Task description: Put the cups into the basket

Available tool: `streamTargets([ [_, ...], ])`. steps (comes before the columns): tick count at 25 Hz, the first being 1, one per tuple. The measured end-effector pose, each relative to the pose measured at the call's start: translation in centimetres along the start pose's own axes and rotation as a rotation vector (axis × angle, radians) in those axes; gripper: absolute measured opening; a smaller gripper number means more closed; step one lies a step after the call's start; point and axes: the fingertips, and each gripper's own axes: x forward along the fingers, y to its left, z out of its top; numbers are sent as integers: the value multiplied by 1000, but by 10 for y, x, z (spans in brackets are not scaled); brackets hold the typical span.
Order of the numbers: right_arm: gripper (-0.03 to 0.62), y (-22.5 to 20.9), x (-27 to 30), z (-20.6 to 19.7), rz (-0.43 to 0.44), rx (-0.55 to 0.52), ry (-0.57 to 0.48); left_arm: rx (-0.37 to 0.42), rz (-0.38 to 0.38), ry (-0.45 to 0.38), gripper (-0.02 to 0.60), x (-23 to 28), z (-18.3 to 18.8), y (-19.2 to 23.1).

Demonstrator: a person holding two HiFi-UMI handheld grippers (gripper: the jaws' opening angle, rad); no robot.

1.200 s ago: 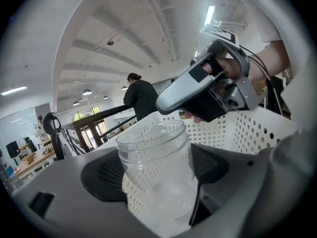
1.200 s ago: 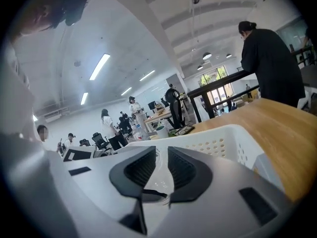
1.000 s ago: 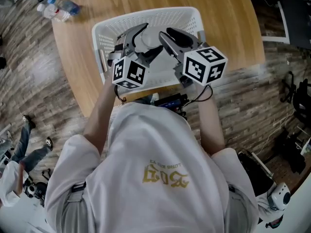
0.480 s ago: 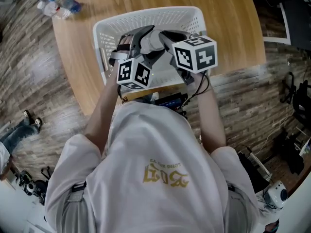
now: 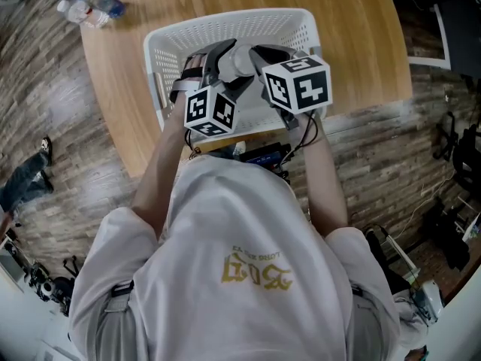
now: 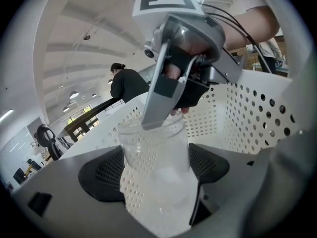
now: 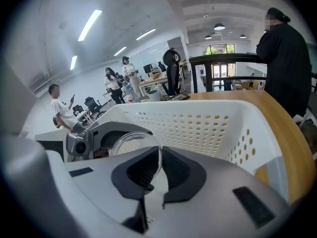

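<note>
Table (image 5: 361,43), basket (image 5: 225,21): clear cup (image 6: 154,148) lengthwise in left claw (image 6: 157,171), mouth facing right claw (image 7: 159,155).

floor (image 5: 68,149): wood planks | table (image 5: 353,43): light wood | ceiling lights (image 7: 89,24): long strips

Head view looks steeply down; both gripper views, close-in, share the basket (image 5: 225,22).
</note>
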Motion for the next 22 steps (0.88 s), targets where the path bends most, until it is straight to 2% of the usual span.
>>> streamTargets([
  [9,32,-8,-5,8,-114,-157,53,-46,-4,44,399,-2,-7,4],
  [14,32,-12,-5,9,-140,-189,61,-68,-42,63,399,-1,-9,-3],
  [22,32,-12,-13,10,-190,-255,100,-41,-105,150,399,-2,-17,-15],
])
